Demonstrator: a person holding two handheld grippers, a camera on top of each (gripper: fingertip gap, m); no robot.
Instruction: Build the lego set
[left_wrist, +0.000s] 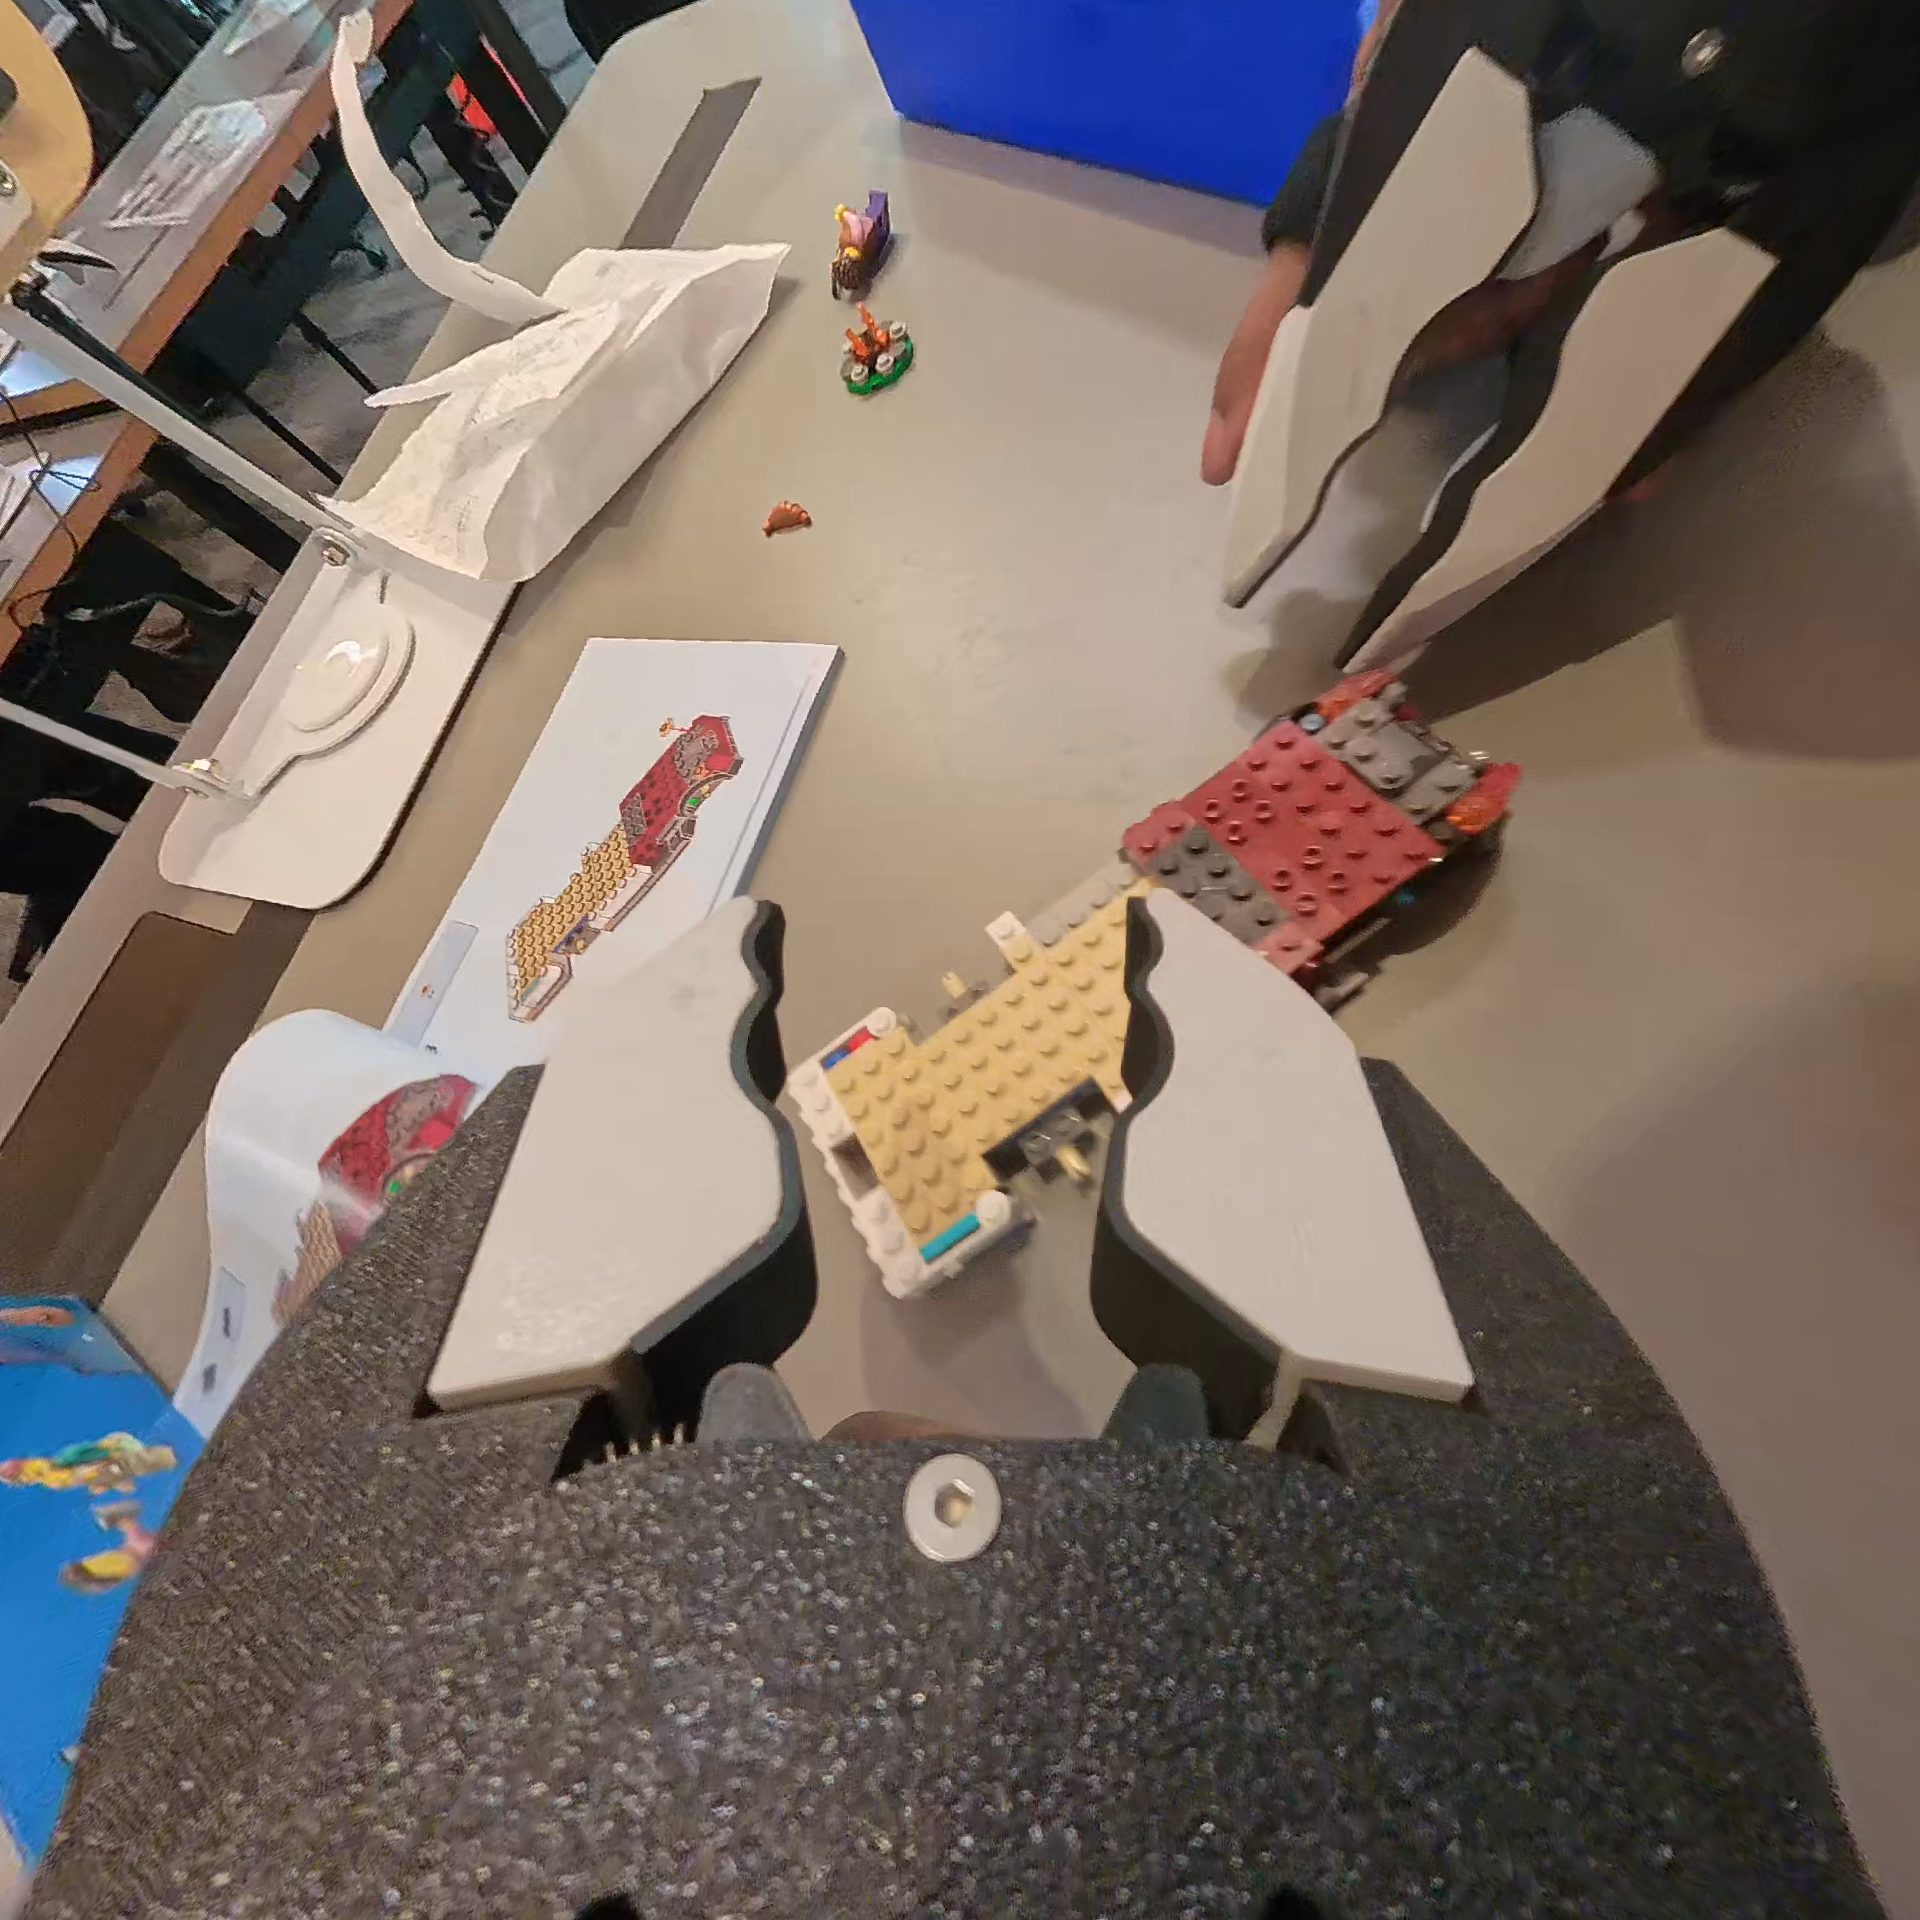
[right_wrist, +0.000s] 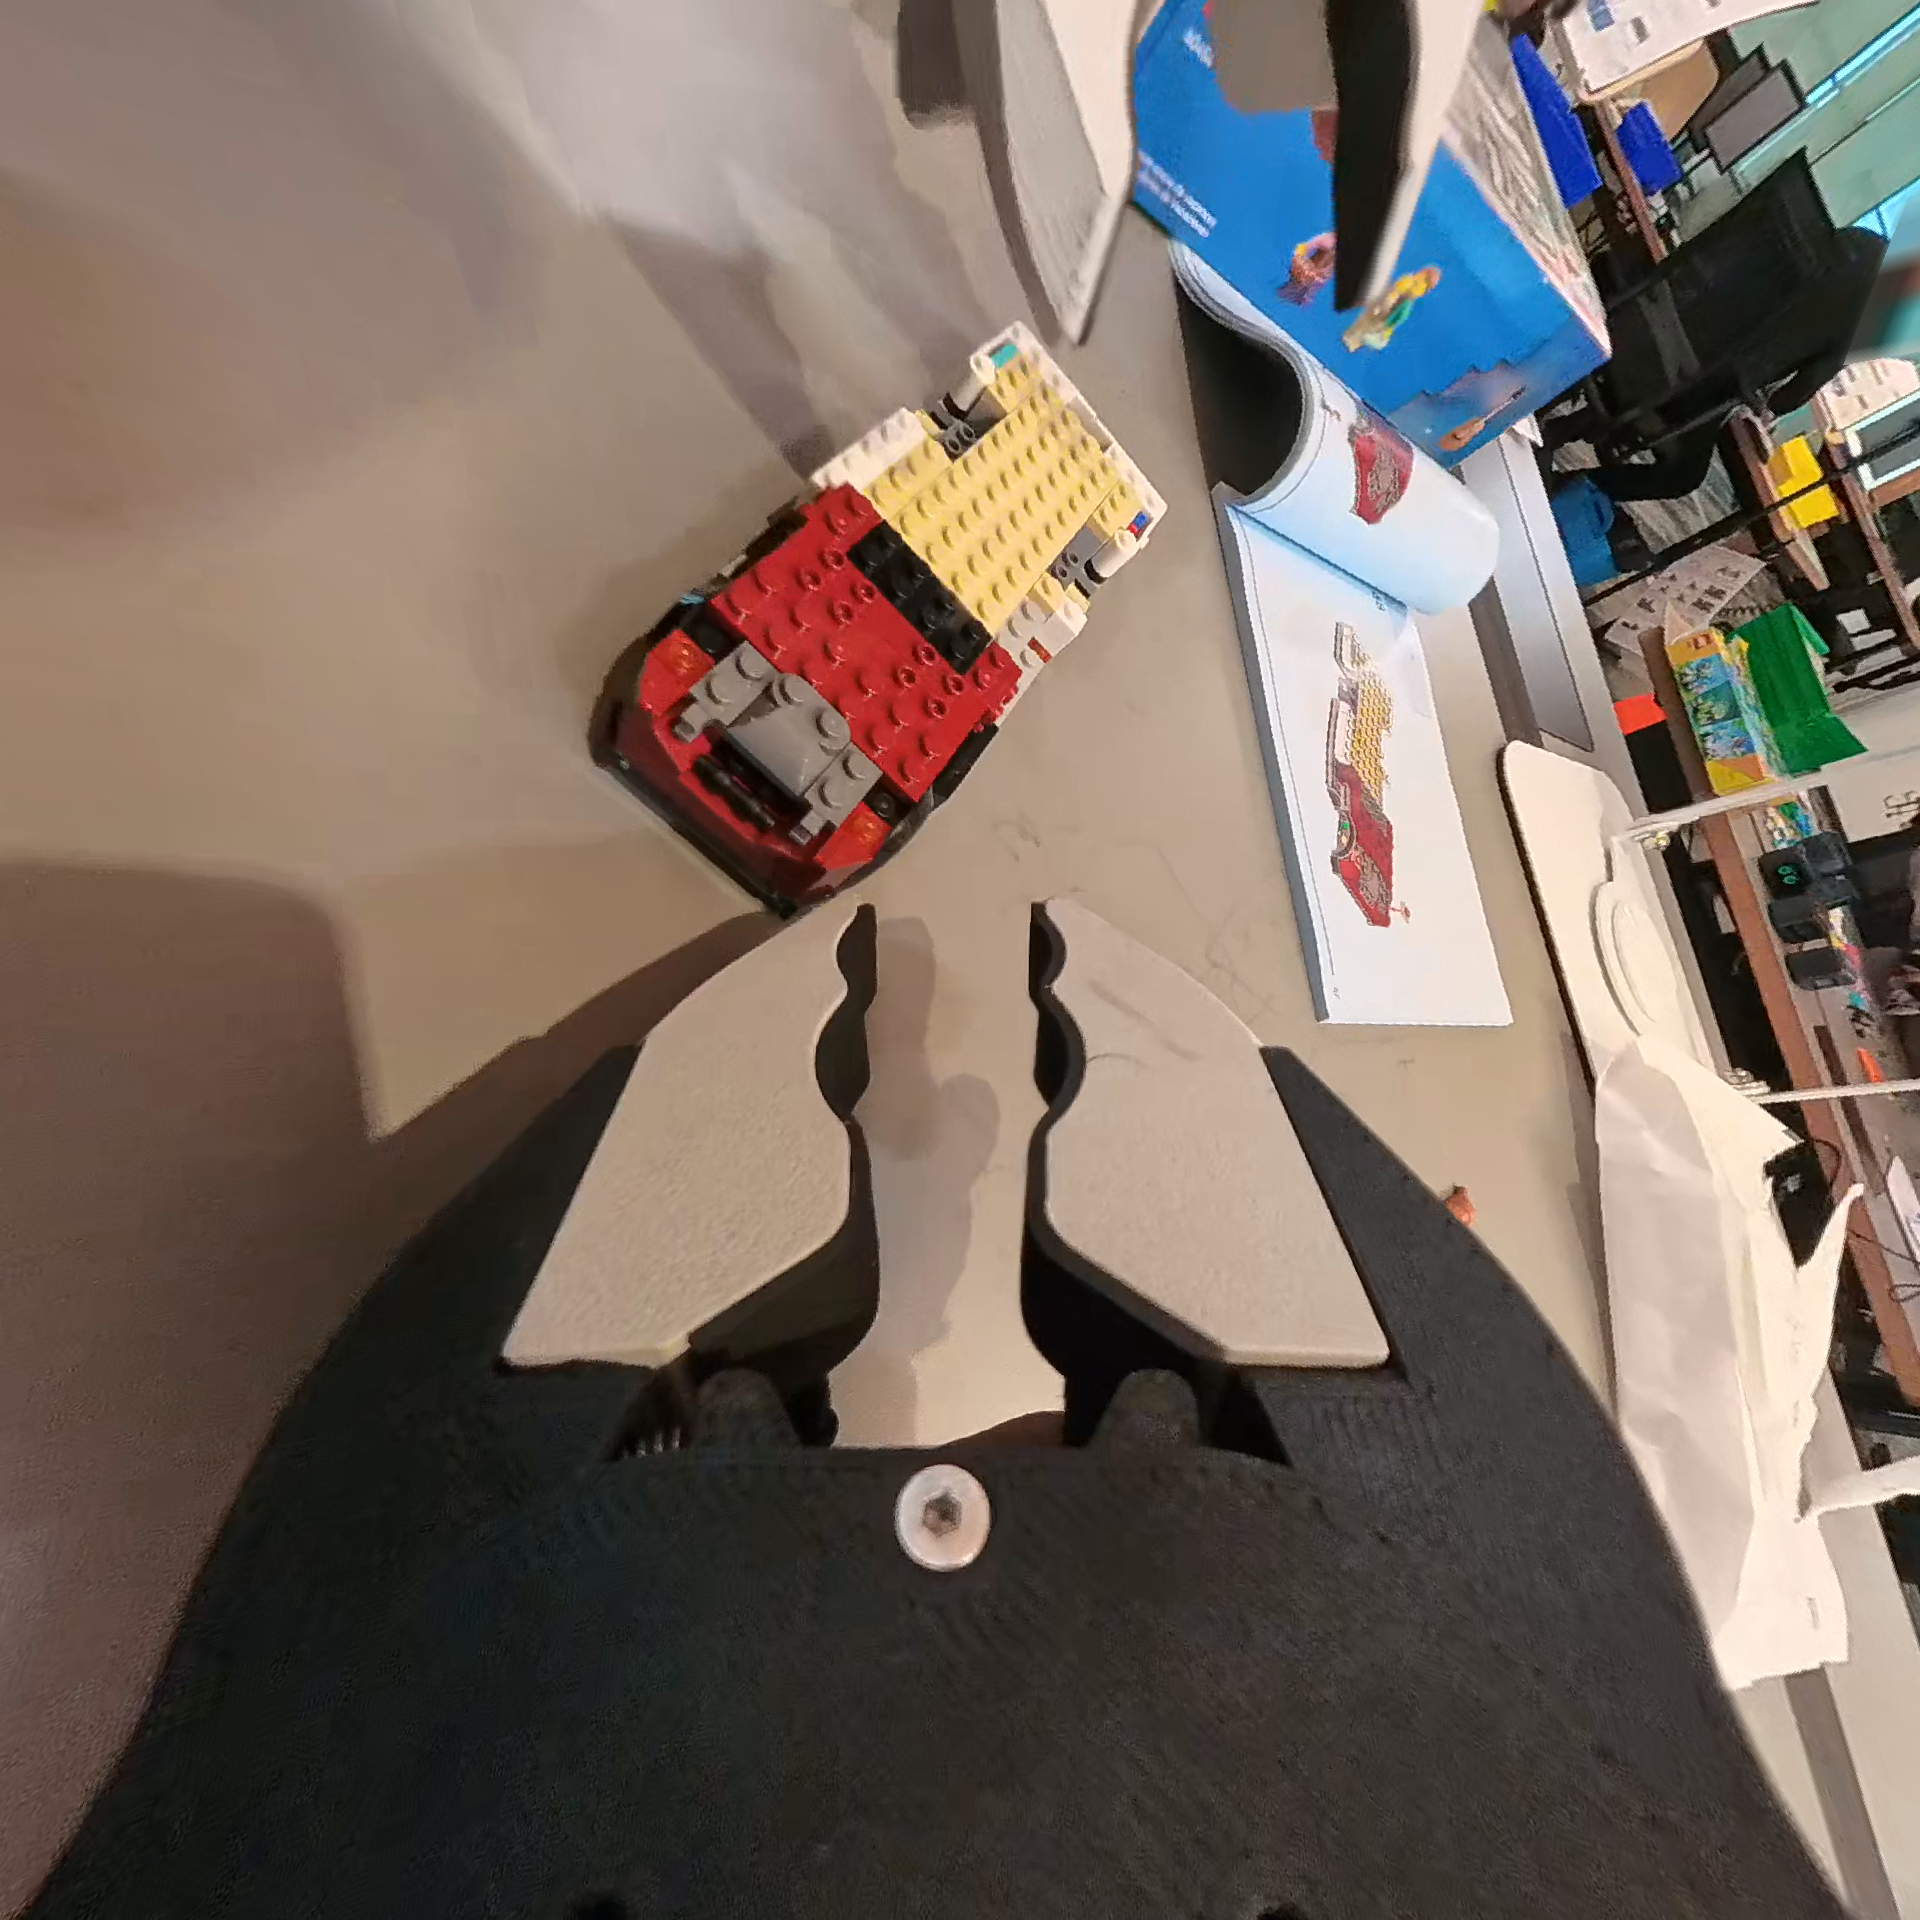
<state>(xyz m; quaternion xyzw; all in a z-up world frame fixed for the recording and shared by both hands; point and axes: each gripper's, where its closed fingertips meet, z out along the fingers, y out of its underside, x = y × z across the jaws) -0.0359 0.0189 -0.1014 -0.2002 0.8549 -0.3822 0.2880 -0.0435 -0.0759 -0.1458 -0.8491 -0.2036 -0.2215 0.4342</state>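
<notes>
Left hand-held gripper (left_wrist: 951, 914) hovering wide open, holding nothing, above tan end of brick model (left_wrist: 1049, 1039) lying on worktop (left_wrist: 1039, 520). Right hand-held gripper (right_wrist: 951, 914) hanging part open, bare, beside model's red end; right gripper's far side partly cut off in left wrist view.

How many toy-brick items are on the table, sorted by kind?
Large red-and-tan build: 1
Small builds, purple and green-based: 2
Loose brown piece: 1
Total: 4
</notes>
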